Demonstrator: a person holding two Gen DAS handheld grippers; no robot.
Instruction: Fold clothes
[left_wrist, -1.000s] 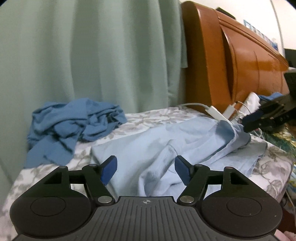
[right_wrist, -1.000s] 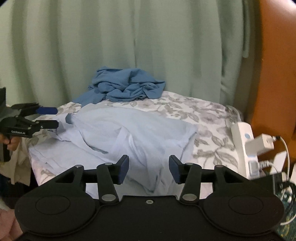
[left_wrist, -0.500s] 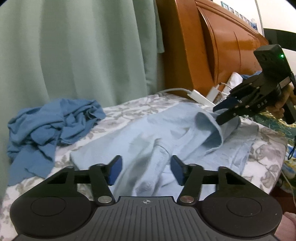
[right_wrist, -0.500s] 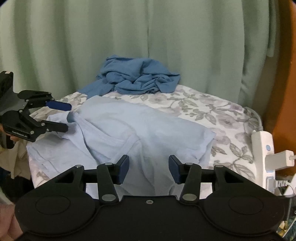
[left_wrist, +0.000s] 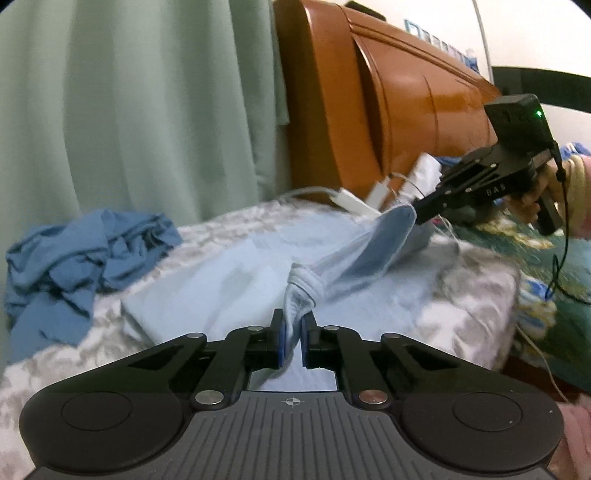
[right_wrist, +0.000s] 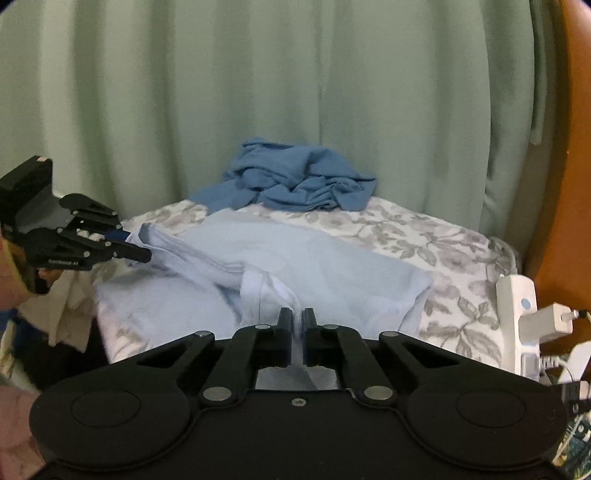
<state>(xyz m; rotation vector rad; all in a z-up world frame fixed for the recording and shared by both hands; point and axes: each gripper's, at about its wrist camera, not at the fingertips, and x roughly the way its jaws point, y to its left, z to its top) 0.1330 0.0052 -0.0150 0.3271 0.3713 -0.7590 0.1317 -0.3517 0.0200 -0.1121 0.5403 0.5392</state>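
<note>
Both tools are pinching the pale blue shirt (left_wrist: 236, 280): left tool (left_wrist: 293, 332) gripping its near edge, fabric stretching toward two o'clock where the right tool (left_wrist: 419, 214) is clamping it.

The left gripper (left_wrist: 293, 334) points forward and a little downward, its jaws pinched nearly together on a bunched fold of the shirt (left_wrist: 258, 280). The right gripper (right_wrist: 294, 334) sits the same way, tilted down, jaws clamped on another part of that cloth. Each one shows in the other's view, reaching in from the side with its tips at the fabric. A hand (left_wrist: 532, 201) wraps the right gripper's handle, with a pale sleeve behind it.
</note>
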